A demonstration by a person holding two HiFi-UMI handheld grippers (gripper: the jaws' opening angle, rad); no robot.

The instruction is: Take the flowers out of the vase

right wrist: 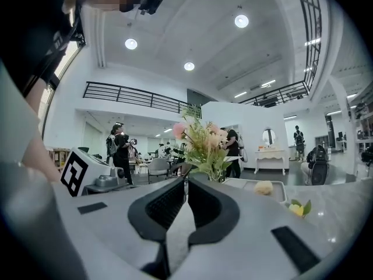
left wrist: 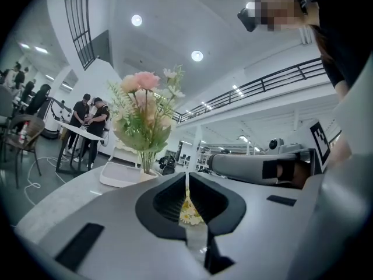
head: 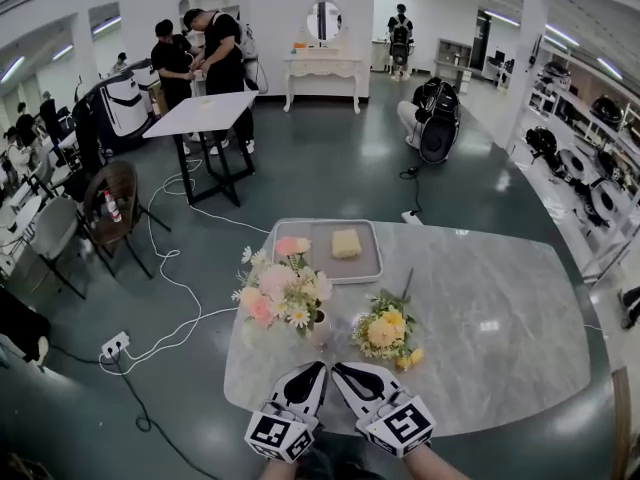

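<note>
A bouquet of pink and white flowers (head: 283,290) stands in a small clear vase (head: 319,328) near the front of the marble table (head: 500,318). To its right a bunch of yellow flowers (head: 385,332) lies flat on the table. My left gripper (head: 318,368) and right gripper (head: 340,370) sit side by side at the table's near edge, just in front of the vase, both shut and holding nothing. The left gripper view has the bouquet (left wrist: 144,118) at upper left beyond shut jaws (left wrist: 187,182). The right gripper view shows the bouquet (right wrist: 204,140) straight beyond shut jaws (right wrist: 186,185), with the yellow flowers (right wrist: 298,207) at right.
A grey tray (head: 368,264) with a yellow sponge (head: 346,243) lies behind the vase. Past the table, cables run over the floor to a power strip (head: 113,346). A white folding table (head: 200,113), chairs and several people stand further back.
</note>
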